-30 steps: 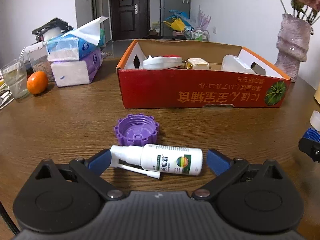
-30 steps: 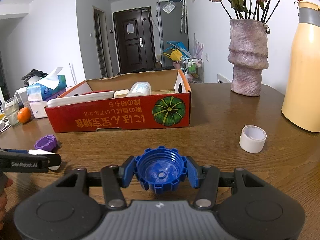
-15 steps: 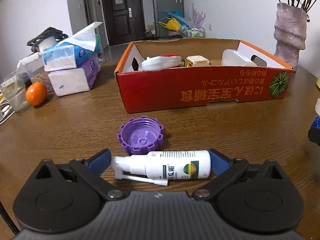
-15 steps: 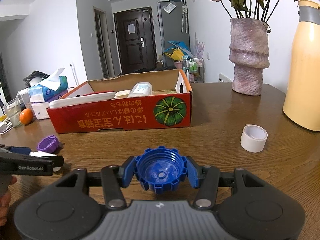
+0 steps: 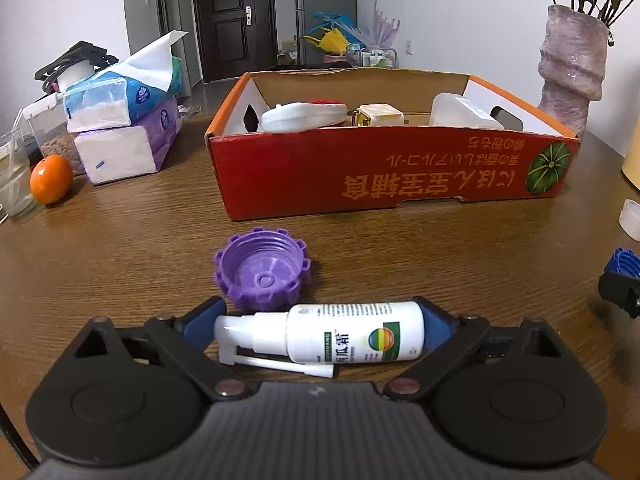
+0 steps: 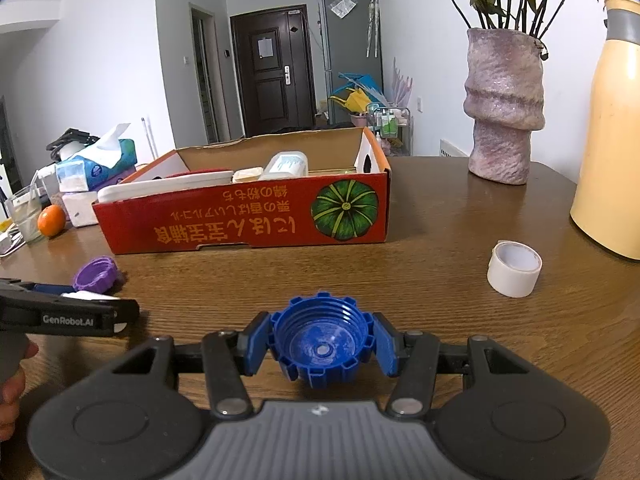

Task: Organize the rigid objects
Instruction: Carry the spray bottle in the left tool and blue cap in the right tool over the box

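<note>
Left gripper (image 5: 320, 330) clamped end-to-end on white spray bottle (image 5: 340, 338), lying sideways just above the wooden surface (image 5: 120, 248); can't tell if it's lifted clear. Purple cap (image 5: 262, 274) sits open side up just beyond it. Right gripper (image 6: 320, 346) closed on blue cap (image 6: 320, 346). Red cardboard box (image 5: 392, 182) farther back, white tape roll (image 6: 514, 268) to the right.

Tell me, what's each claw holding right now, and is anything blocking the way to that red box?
Left gripper shut on spray bottle. Right gripper shut on blue cap. Purple cap sits between left gripper and red box.
</note>
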Demonstrator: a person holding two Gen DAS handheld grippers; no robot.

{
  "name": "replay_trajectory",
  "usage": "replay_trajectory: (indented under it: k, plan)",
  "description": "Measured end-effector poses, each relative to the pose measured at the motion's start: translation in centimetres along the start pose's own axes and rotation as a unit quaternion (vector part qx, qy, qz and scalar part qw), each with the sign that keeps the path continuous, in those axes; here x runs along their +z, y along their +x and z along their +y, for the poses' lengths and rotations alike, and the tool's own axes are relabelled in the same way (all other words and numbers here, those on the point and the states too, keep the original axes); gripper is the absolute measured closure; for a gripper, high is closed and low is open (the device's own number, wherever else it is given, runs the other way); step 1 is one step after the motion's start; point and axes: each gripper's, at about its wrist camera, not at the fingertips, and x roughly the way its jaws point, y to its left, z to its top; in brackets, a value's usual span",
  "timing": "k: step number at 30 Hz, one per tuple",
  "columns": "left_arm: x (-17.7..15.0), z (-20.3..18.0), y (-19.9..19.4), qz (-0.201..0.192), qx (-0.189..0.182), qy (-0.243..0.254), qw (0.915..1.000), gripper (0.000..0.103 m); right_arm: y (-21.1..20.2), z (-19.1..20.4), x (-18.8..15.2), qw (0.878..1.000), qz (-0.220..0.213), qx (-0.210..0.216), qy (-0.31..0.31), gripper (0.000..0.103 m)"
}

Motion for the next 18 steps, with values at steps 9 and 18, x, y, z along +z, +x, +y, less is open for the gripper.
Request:
replay_trajectory:
  k: [9,18]
  plan:
    - [-0.6,0.6,-3.0,-0.038,0.026,-0.038,0.9982,0.005,-0.5,0.0,0.0,1.0,-0.008,0.006,0.001,0.05]
    - [0.0,-0.5,-7.4,-0.087,0.031,-0.064,0.9937,0.005,-2.0,0.1,0.7,0.999,-0.036,0.02,0.005,0.05]
